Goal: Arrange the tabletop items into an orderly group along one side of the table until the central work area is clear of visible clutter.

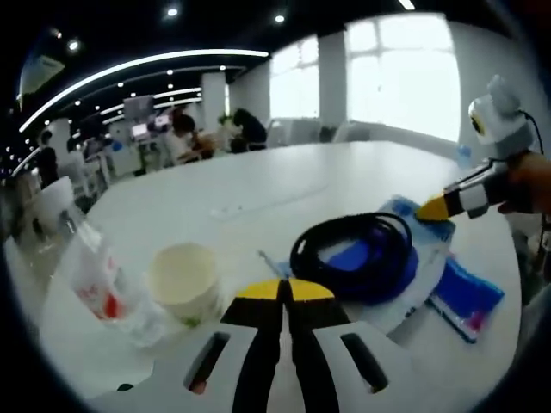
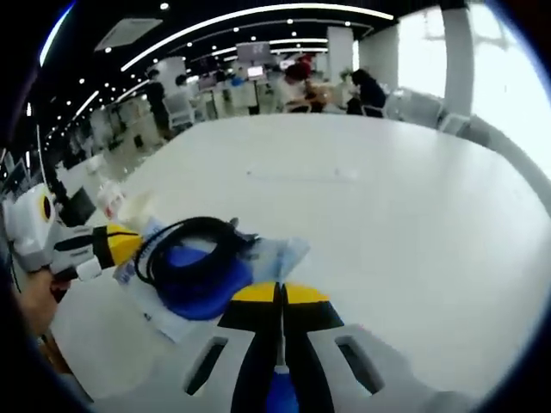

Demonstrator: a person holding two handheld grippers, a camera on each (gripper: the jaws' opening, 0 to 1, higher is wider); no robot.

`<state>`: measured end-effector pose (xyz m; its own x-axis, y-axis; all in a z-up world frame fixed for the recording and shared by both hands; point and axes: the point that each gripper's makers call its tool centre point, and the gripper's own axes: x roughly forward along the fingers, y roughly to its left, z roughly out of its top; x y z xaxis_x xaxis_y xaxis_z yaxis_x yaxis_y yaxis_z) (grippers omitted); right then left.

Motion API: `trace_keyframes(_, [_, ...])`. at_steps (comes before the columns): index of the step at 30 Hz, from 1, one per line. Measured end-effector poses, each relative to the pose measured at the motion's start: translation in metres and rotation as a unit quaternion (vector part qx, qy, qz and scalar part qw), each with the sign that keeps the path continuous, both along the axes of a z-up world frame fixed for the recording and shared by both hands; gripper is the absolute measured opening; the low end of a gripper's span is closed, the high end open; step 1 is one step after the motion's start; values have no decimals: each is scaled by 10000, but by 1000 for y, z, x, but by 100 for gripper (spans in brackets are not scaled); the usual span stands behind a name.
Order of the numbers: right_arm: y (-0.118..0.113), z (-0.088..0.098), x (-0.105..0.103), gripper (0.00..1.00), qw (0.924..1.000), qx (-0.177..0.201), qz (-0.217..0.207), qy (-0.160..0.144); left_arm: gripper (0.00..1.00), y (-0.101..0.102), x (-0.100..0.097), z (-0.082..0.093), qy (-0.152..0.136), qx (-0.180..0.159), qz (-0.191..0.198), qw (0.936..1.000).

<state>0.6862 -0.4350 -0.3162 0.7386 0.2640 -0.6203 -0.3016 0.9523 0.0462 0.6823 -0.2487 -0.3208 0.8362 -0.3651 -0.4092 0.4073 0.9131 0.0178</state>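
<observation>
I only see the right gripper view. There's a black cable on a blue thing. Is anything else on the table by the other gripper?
Observer: Yes. The left gripper view shows a pale cup standing upright, just beside the left gripper.
Operator: Is that gripper holding something?
Observer: No. Its jaws are shut with nothing between them.
Operator: Is there more stuff by the cable?
Observer: A blue packet lies flat beside the cable, on the side nearer the right gripper.
</observation>
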Motion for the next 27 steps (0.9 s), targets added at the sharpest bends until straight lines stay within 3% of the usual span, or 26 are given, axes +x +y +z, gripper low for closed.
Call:
trace_keyframes(2, [0,-2,5,1,10000,2,15,8,0,0,3,-2,-7,-14,63,10000])
trace_keyframes(8, [2,-5,20,1,10000,40,45,-32,0,0,15,2,-342,476,153,9982])
trace_keyframes(15, [-1,-13,40,1,9999,127,13,-54,0,-2,26,-7,-269,364,277,9986])
trace_keyframes(27, [4,-24,66,1,9997,70,101,-209,0,0,44,-11,-426,586,571,9957])
